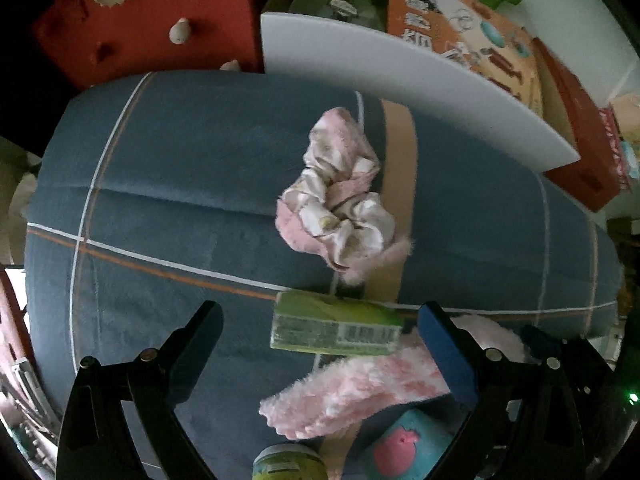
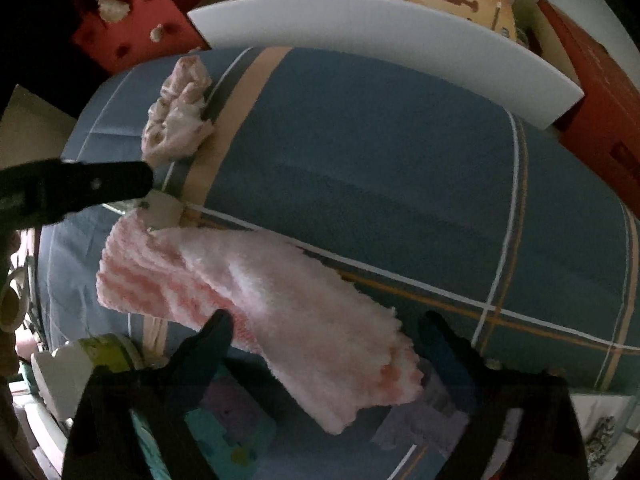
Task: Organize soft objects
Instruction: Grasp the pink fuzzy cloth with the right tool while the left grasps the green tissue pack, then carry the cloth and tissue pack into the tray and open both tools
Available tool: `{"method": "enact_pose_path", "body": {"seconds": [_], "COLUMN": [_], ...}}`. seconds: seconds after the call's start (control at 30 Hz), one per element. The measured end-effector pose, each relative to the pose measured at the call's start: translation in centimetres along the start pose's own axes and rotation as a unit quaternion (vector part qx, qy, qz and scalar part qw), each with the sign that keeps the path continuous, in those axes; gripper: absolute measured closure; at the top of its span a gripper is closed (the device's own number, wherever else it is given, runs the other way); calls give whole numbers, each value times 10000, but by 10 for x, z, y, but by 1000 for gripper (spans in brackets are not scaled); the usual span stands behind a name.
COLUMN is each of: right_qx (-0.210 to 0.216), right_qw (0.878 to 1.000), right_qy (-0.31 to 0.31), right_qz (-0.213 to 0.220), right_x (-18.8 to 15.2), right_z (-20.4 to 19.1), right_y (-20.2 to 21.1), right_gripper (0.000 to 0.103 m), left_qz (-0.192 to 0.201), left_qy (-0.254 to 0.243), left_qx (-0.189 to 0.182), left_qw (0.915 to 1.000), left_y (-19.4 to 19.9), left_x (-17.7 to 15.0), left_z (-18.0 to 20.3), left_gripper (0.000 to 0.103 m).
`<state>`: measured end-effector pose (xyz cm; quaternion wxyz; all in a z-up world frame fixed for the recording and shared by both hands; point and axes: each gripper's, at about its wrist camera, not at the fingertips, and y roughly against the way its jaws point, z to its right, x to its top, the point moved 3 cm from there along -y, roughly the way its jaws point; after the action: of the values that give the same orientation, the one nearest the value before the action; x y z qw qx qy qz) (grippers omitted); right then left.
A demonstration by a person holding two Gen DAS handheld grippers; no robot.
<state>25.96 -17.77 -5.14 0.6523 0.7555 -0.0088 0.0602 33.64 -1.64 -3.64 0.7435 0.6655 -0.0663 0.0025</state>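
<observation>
Both grippers are hanging over a blue plaid cushion [image 1: 168,184]. The left gripper [image 1: 320,336] is standing with jaws apart around a green carton [image 1: 336,326], without pressing it. The right gripper [image 2: 324,332] is straddling a pink fluffy towel [image 2: 280,304], jaws wide and not gripping; a crumpled pink cloth [image 1: 340,192] is lying mid-cushion.

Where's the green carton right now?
In the left wrist view the green carton lies on the blue blanket between the open left gripper's fingers, just above the fuzzy pink sock and below the crumpled pink cloth.
</observation>
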Motion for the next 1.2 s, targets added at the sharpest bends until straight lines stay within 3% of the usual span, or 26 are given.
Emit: {"method": "enact_pose_path", "body": {"seconds": [0.1,0.13,0.17,0.2,0.23,0.37,0.4,0.63,0.83,1.2], "right_qx": [50,41,43,86,114,226,257,272,255,-165], "right_qw": [10000,10000,9999,9999,9999,9995,9994,9983,9950,9853], "right_qy": [47,69,90,98,87,123,138,173,97,-321], "right_qz": [17,19,25,37,59,173,207,490,961,1671], "right_x": [-3,-3,-5,-5,-7,-8,-8,-14,-30,-94], "right_z": [0,0,1,1,-1,-2,-3,-6,-1,54], "right_y": [0,0,0,1,2,12,15,49,109,240], "right_gripper": [30,40,52,56,60,87,89,91,91,91], "left_qz": [21,5,-36,-81,-137,-85,-69,12,261,907], "left_qy": [-59,-54,-26,-5,32,92,109,335,412,-17], "left_qx": [100,91,60,16,-81,-97,-91,-110,-98,-396], "left_qw": [9999,9999,10000,10000,9999,9999,9999,9994,9988,9951], "left_y": [-4,-5,-7,-9,-11,-8,-7,13,62,173], "left_x": [-2,-3,-4,-4,-5,-7,-7,-12,-25,-71], "left_z": [2,3,4,4,5,5,4,-10,-12,49], "left_gripper": [6,10,15,28,35,36,36,36,36,36]}}
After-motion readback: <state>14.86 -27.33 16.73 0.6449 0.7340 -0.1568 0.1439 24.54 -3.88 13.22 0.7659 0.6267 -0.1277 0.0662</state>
